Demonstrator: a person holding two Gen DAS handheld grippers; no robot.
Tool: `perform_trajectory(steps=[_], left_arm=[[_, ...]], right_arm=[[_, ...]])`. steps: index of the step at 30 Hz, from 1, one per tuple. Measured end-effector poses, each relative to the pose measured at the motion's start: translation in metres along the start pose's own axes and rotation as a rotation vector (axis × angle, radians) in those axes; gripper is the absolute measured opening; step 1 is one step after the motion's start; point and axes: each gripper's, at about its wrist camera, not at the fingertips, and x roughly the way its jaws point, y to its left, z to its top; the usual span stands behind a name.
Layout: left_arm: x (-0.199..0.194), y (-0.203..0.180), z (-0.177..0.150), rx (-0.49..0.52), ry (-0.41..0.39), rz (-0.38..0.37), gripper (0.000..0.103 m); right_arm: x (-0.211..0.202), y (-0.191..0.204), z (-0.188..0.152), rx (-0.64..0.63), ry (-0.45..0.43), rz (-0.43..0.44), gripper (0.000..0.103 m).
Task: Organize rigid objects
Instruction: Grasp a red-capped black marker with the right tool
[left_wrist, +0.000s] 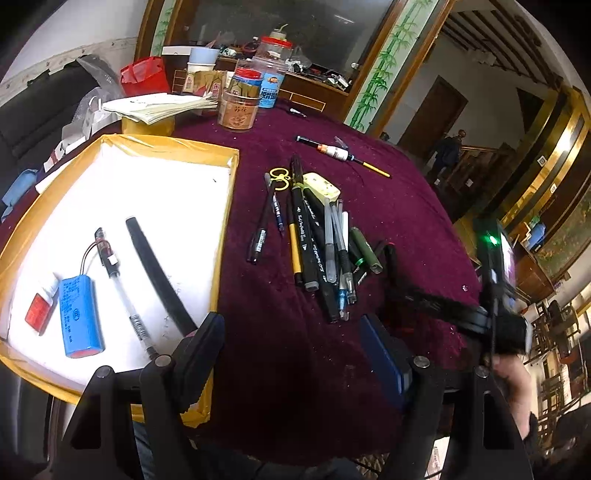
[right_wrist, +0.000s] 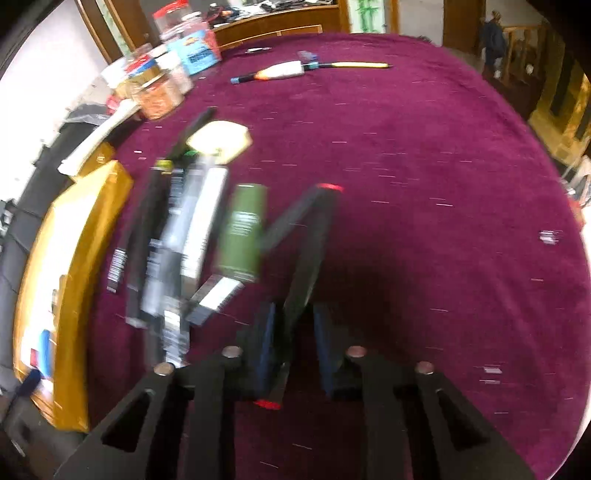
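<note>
A pile of pens and markers (left_wrist: 325, 251) lies on the purple tablecloth, also blurred in the right wrist view (right_wrist: 177, 236). A yellow-edged white tray (left_wrist: 122, 206) to its left holds a blue battery pack (left_wrist: 79, 317), a pen (left_wrist: 125, 291), a black strip (left_wrist: 159, 277) and a small red item (left_wrist: 37, 314). My left gripper (left_wrist: 295, 354) is open and empty above the cloth at the tray's near corner. My right gripper (right_wrist: 295, 347) is shut on a black marker with red ends (right_wrist: 306, 258), beside the pile; it also shows in the left wrist view (left_wrist: 391, 258).
Jars (left_wrist: 240, 99), a stack of papers (left_wrist: 159, 105) and a red bag (left_wrist: 146, 75) stand at the table's far side. A white-and-orange pen-like item (left_wrist: 340, 151) lies apart on the cloth. Yellow scissors (left_wrist: 279, 177) and a cream flat object (left_wrist: 321, 186) lie in the pile's far end.
</note>
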Motion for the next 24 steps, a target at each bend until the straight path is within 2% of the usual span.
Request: perform_trajectory(steps=[2,6,9,12,15,18,22,24], left_arm=[[0.006,-0.003,0.001,-0.003,0.021,-0.019,0.078],[0.024,-0.022,0.008,0.018,0.08,-0.06,0.078],[0.039,-0.044,0.016,0.079,0.103,-0.041,0.078],[0.056,-0.062,0.026,0.123,0.125,-0.039,0.078],[0.081,-0.081,0.038,0.155,0.183,-0.068,0.078],[0.109,-0.102,0.051,0.199,0.221,-0.054,0.078],[0.146,-0.118,0.071,0.226,0.255,-0.006,0.078],[0.163,-0.119,0.078,0.228,0.277,0.041,0.071]], right_arm=[[-0.004,-0.022,-0.004,0.007,-0.025,-0.045,0.015],[0.0,-0.031,-0.004,0.013,-0.053,-0.018,0.015],[0.001,-0.025,-0.004,-0.064,-0.097,-0.019,0.015],[-0.003,-0.045,-0.005,-0.036,-0.105,0.041,0.015],[-0.005,-0.064,-0.004,-0.004,-0.122,0.027,0.015],[-0.006,-0.076,-0.005,0.023,-0.14,0.086,0.015],[-0.007,-0.078,-0.006,0.028,-0.139,0.104,0.015],[-0.007,-0.079,-0.006,0.026,-0.138,0.115,0.015]])
